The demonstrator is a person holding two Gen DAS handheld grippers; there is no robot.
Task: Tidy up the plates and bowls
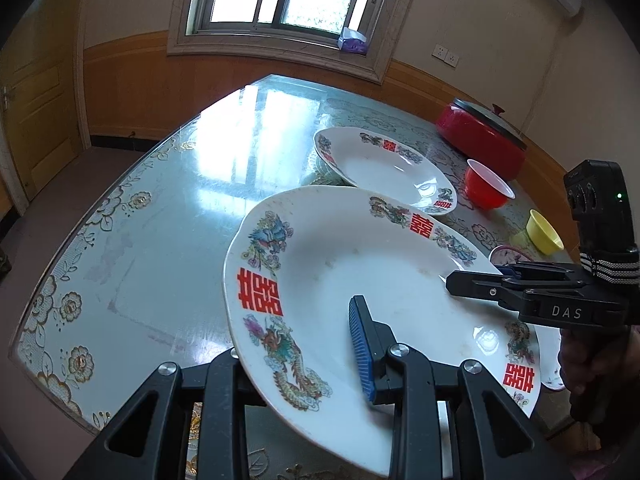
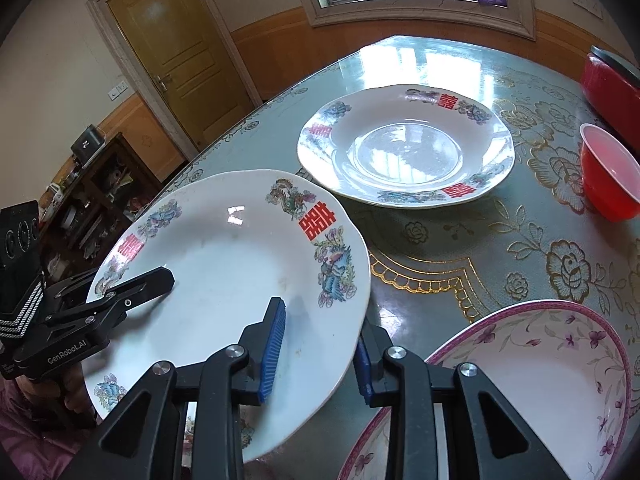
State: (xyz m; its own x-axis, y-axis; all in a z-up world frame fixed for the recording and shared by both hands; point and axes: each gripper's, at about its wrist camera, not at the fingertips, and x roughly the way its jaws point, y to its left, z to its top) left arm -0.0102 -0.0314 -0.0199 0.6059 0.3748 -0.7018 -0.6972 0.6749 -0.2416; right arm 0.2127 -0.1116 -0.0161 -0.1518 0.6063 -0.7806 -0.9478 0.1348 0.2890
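Observation:
A white plate (image 1: 360,264) (image 2: 224,264) with red characters and dragon prints is lifted, tilted, above the table. My left gripper (image 1: 296,332) is shut on its near rim, one blue pad (image 1: 362,352) on top and the other finger hidden under the plate. My right gripper (image 2: 320,320) is shut on the opposite rim, pad (image 2: 272,352) on the plate's face. Each gripper shows in the other's view, right (image 1: 460,284) and left (image 2: 164,278). A matching plate (image 1: 384,168) (image 2: 404,152) lies flat on the table beyond.
A red bowl (image 1: 488,186) (image 2: 608,176), a yellow bowl (image 1: 544,232) and a lidded red pot (image 1: 480,136) stand to the right. A pink-flowered bowl (image 2: 540,380) sits near the right gripper. The glass-topped table (image 1: 160,216) reflects the window. A cabinet (image 2: 92,208) stands off the table's left.

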